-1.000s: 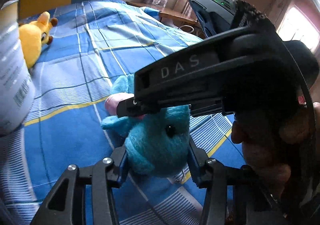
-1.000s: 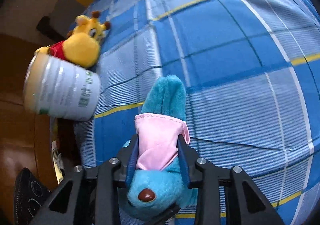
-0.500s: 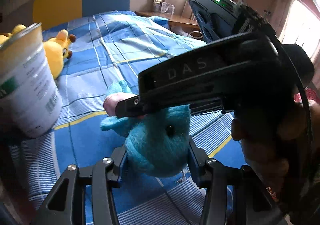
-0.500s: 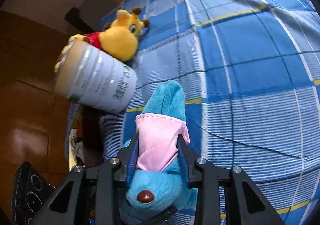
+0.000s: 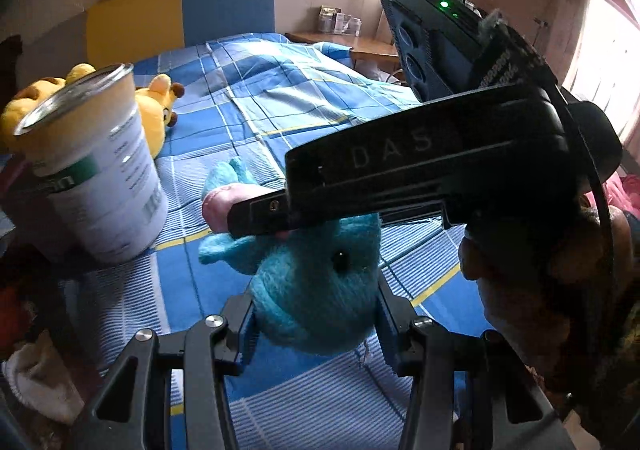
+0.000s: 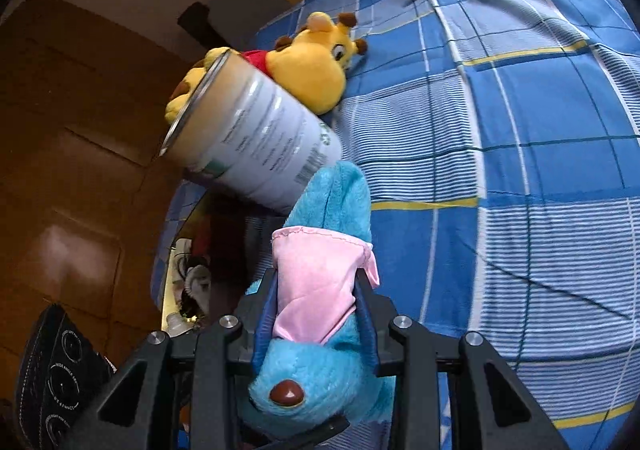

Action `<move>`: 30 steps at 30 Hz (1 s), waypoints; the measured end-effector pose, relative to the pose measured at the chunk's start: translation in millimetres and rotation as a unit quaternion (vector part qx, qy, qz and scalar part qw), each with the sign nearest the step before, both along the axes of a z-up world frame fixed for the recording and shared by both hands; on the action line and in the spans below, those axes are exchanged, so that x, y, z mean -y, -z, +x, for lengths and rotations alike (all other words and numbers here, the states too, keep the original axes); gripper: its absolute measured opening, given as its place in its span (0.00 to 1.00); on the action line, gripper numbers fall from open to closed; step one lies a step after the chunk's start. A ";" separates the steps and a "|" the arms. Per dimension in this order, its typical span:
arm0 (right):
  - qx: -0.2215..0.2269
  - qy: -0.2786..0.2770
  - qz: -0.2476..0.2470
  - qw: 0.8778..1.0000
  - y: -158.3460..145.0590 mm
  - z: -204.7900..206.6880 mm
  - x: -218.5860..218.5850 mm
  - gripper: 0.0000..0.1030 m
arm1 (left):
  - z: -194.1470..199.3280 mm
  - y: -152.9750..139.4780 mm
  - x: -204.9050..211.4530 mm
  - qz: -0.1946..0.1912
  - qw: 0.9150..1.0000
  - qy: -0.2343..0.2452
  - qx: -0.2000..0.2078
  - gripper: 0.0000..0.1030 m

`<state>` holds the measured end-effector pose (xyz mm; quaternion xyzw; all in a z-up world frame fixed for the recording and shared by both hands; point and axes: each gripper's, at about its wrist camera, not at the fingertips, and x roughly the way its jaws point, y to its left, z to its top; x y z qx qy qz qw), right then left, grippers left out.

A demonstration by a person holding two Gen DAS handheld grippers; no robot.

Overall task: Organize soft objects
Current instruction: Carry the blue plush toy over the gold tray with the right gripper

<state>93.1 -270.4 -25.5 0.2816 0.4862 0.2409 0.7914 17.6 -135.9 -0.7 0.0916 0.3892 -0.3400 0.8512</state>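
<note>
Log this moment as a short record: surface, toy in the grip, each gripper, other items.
surface: bed with blue plaid sheet
held toy: blue plush with pink ear lining, clear of the sheet
left gripper: shut on the plush's head
right gripper: shut on the pink-lined ear
other toy: yellow plush lying on the sheet
container: white can, open top, standing in front of the yellow plush
</note>
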 end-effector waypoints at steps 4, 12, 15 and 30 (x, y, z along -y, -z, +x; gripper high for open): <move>0.013 -0.004 0.000 1.000 -9.6 -7.8 -11.5 0.34 | -7.1 -8.4 -12.1 0.000 1.000 -0.005 0.010 0.48; 0.035 -0.022 -0.007 0.999 -25.5 -19.5 -47.9 0.34 | -17.6 -19.8 -45.7 -0.004 0.999 -0.026 0.018 0.48; 0.044 -0.031 -0.011 0.998 -31.8 -21.9 -63.9 0.34 | -22.2 -23.9 -57.5 -0.003 0.999 -0.035 0.024 0.48; 0.079 -0.110 -0.048 0.990 -55.3 -18.6 -165.6 0.34 | -31.8 -34.8 -148.9 -0.013 0.993 -0.115 0.030 0.48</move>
